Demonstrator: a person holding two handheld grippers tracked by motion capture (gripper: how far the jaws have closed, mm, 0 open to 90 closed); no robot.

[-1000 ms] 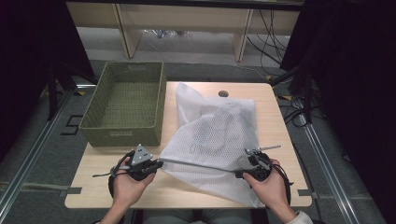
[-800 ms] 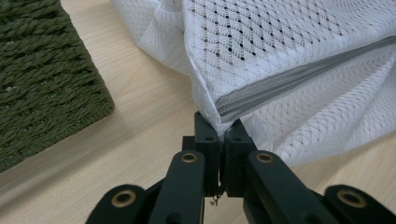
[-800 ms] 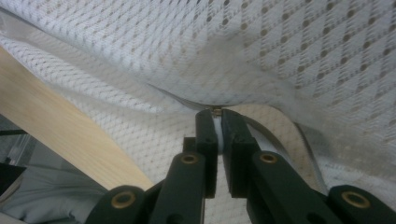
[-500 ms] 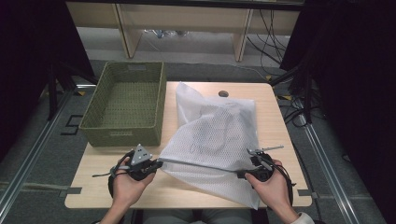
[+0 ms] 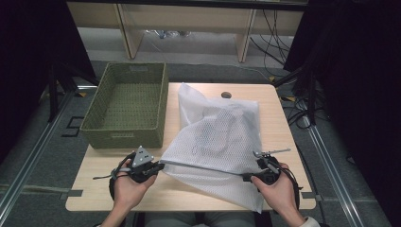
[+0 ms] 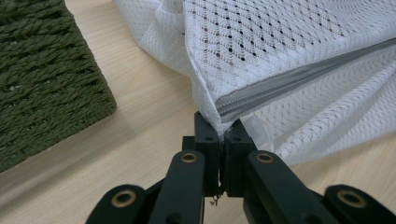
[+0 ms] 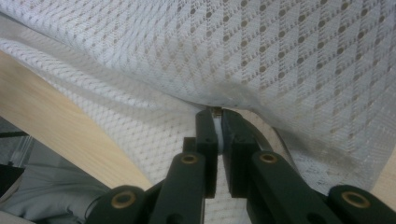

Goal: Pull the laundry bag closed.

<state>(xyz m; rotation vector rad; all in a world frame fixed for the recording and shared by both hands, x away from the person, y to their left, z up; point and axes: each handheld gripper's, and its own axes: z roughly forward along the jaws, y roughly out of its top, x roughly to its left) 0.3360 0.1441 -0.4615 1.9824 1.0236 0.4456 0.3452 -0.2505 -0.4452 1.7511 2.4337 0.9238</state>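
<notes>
Left tongs (image 6: 223,135) clenched on mesh bag (image 5: 222,137) zipper end, right tongs (image 7: 217,122) pinching zipper pull. Risk: over-tension, mesh slips out or tears at the seam.

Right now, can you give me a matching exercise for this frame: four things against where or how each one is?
Things:
1. mesh bag
2. basket
3. left gripper
4. right gripper

States:
A. woven green, at the table's left
B. clamped on the zip's end
C. white, spread across the table
D. pinching white fabric under the mesh

Pairs: 1-C, 2-A, 3-B, 4-D
</notes>
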